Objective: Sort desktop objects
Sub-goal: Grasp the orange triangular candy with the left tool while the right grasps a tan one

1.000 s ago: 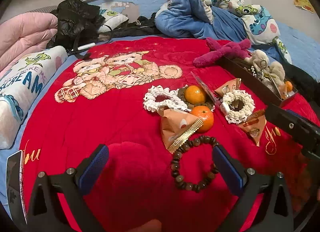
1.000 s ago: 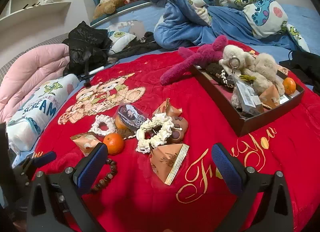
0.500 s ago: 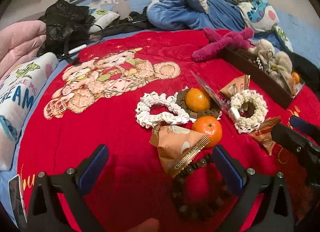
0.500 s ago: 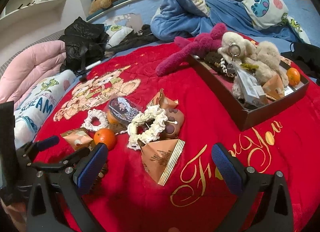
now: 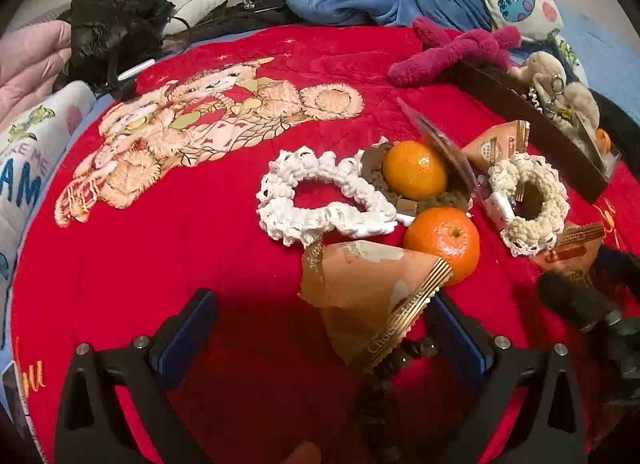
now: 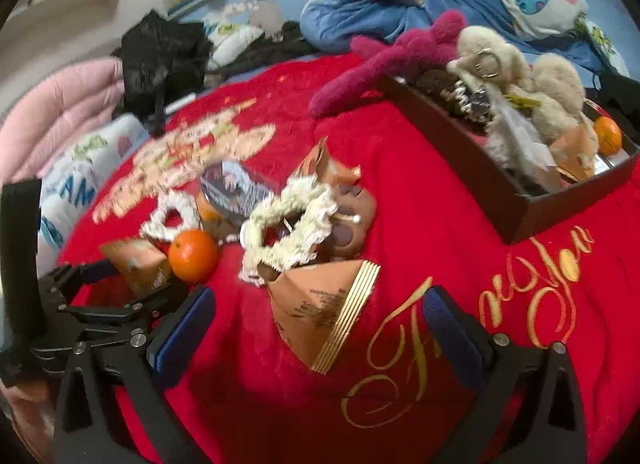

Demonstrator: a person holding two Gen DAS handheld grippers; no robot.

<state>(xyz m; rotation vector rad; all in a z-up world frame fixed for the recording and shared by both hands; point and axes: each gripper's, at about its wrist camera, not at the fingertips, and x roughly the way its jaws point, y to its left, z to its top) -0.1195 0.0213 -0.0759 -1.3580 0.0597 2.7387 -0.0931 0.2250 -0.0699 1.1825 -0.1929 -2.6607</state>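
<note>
Left wrist view: left hand-held gripper point(image 5: 320, 332) spread wide, holding nothing, low over the red blanket point(image 5: 160, 256) on the bed. Between its blue pads, a brown triangular snack packet point(image 5: 368, 296) with a gold striped edge, nearer the right pad. Under the packet's tip, a dark bead bracelet point(image 5: 384, 384), partly hidden and in shadow. Just behind the packet, touching it, a tangerine point(image 5: 442, 242). Behind that, a second tangerine point(image 5: 414, 169) sitting on a brown scrunchie point(image 5: 374, 175). Left of both, a white lace scrunchie point(image 5: 320, 199). To the right, a cream scrunchie point(image 5: 528, 199) resting partly on another snack packet point(image 5: 568, 244). Further right, a dark tray point(image 5: 532, 131) with plush toys inside, a magenta plush point(image 5: 452, 51) lying at its far end. At the lower right edge, dark parts of the other tool, blurred.

Right wrist view, blurred: right hand-held gripper point(image 6: 320, 328) also spread wide and holding nothing. Between its pads, a triangular snack packet point(image 6: 324, 312) with gold edge, lying on the blanket. Just behind, the cream scrunchie point(image 6: 288, 223) over a brown plush piece point(image 6: 352, 223). To the left, a tangerine point(image 6: 194, 256), a packet point(image 6: 138, 264) beside it and the white lace scrunchie point(image 6: 172, 215). At upper right, the tray point(image 6: 472, 155), holding beige plush toys point(image 6: 532, 79), a packet and one tangerine point(image 6: 608, 133).
</note>
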